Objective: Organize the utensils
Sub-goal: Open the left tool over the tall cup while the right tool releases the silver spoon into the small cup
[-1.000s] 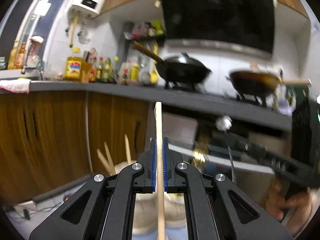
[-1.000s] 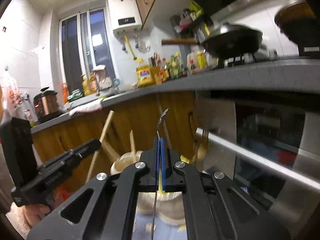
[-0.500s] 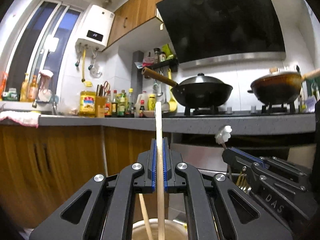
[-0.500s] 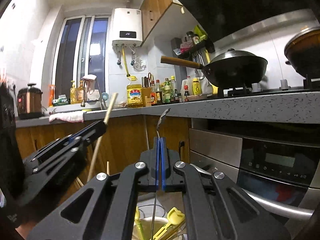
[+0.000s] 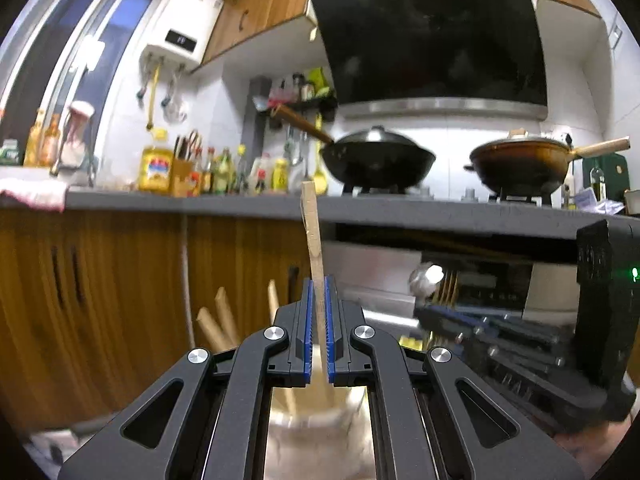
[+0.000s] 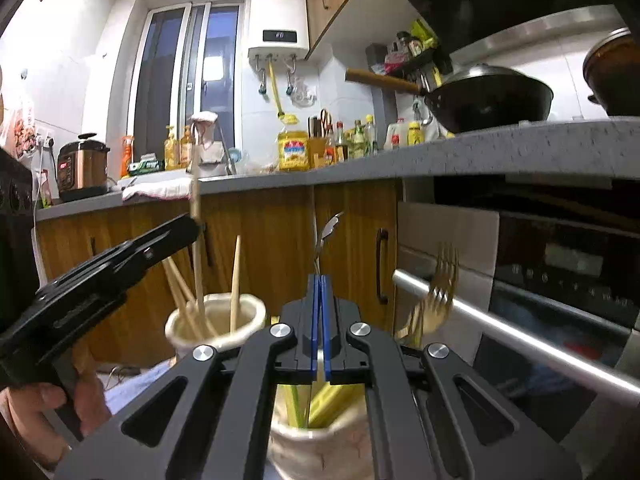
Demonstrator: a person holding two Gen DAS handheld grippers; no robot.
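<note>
two cream ceramic holders stand below the grippers: the left cream holder [image 6: 216, 322] carries four wooden chopsticks, the right cream holder [image 6: 320, 446] yellow-green handles and a gold fork [image 6: 438, 288]. the left black gripper [image 5: 318, 312] is clamped on one wooden chopstick [image 5: 311, 232] over its holder. the right black gripper [image 6: 320, 308] pinches a thin silver utensil [image 6: 326, 236]. behind: grey countertop [image 6: 440, 152], two woks, wooden cabinets.

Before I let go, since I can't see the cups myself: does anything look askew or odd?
Nothing is spilled or damaged. The chopstick in the left gripper leans slightly, over its cup.
</note>
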